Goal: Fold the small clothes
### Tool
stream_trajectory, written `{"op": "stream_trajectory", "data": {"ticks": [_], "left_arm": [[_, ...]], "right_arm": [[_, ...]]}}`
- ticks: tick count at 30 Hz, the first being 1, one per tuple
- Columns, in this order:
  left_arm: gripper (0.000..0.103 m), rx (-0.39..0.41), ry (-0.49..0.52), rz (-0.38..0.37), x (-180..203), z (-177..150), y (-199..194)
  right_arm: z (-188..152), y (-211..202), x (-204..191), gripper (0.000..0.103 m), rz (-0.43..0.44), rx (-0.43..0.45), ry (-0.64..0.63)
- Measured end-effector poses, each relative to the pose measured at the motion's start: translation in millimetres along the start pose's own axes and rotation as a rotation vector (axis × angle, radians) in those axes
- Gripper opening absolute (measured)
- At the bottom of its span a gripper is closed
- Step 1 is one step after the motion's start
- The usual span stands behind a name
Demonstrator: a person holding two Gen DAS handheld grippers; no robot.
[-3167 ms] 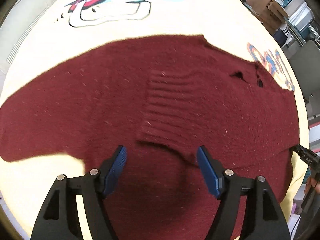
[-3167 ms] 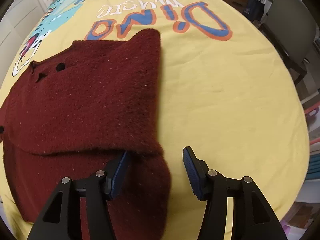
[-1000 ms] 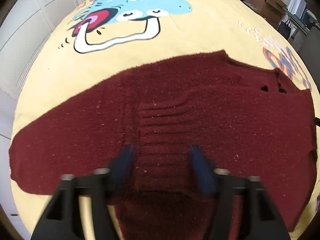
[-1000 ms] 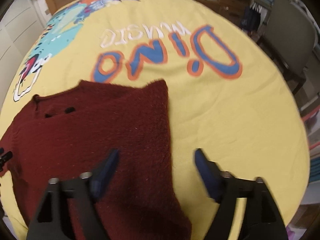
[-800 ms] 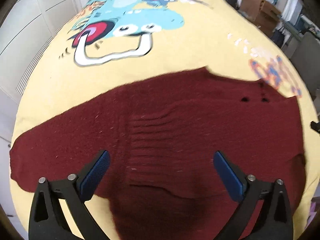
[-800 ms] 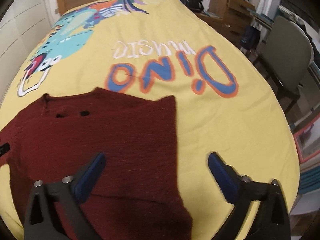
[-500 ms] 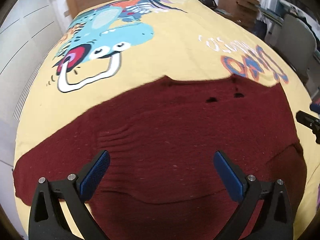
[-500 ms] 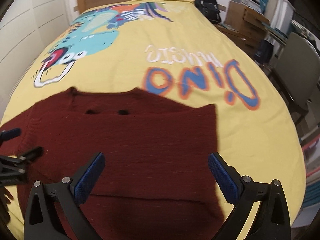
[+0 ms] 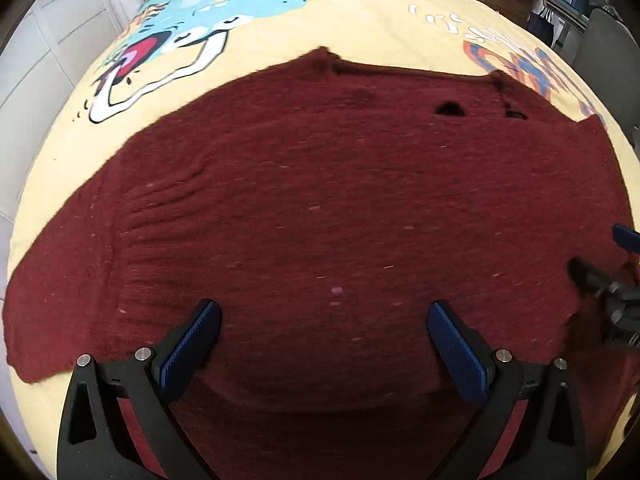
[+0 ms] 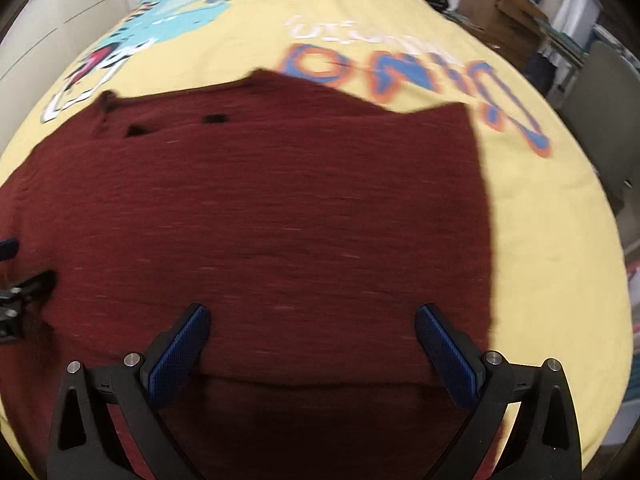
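Both grippers' spread fingers [image 9: 188, 350] straddle sweater [image 9: 340, 208].

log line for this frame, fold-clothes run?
left gripper: open | right gripper: open | maroon sweater: released, partly folded on yellow bedspread

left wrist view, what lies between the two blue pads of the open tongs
Only the dark red knitted sweater: its fabric fills the gap between the left tongs, nothing gripped. The left wrist view shows this.
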State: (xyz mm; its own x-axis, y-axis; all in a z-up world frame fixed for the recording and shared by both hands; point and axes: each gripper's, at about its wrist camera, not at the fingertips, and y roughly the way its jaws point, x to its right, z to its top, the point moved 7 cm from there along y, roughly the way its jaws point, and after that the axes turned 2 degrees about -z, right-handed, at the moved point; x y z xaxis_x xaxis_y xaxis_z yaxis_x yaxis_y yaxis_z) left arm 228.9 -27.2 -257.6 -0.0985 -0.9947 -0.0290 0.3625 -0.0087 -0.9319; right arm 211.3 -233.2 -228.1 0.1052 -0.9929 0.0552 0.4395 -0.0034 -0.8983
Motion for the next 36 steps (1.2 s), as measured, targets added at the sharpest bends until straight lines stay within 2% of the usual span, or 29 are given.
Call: {"op": "stream_trajectory", "data": {"ticks": [4,9,14,18,24,29,36], "left_arm": [[0.102,-0.002,-0.018,-0.026,-16,-2,1],[0.102,0.009,-0.020,-0.030,-18,-5,4],[0.102,0.013,-0.047,-0.019,-20,-4,4],[0.102,0.014,-0.035,-0.033,-17,-2,3],[0.102,0.042,-0.068,-0.062,-23,-5,-18],[0.102,0.103,-0.148,-0.068,-52,-6,-55],[0.102,0.099,-0.247,0.013,-115,-28,-82]], "right_arm": [[-5,3,12,0.102,0.062,-0.010,0.027],[-11,7,10,0.103,0.076,-0.013,0.060],[-13,4,9,0.103,0.077,0.026,0.055],[-9,-5,3,0.103,0.040,0.010,0.023],[-3,-30,-5,0.103,0.091,0.020,0.052],[-4,-61,-18,0.103,0.073,0.051,-0.023],[-14,-86,-29,0.103,0.077,0.062,-0.055]]}}
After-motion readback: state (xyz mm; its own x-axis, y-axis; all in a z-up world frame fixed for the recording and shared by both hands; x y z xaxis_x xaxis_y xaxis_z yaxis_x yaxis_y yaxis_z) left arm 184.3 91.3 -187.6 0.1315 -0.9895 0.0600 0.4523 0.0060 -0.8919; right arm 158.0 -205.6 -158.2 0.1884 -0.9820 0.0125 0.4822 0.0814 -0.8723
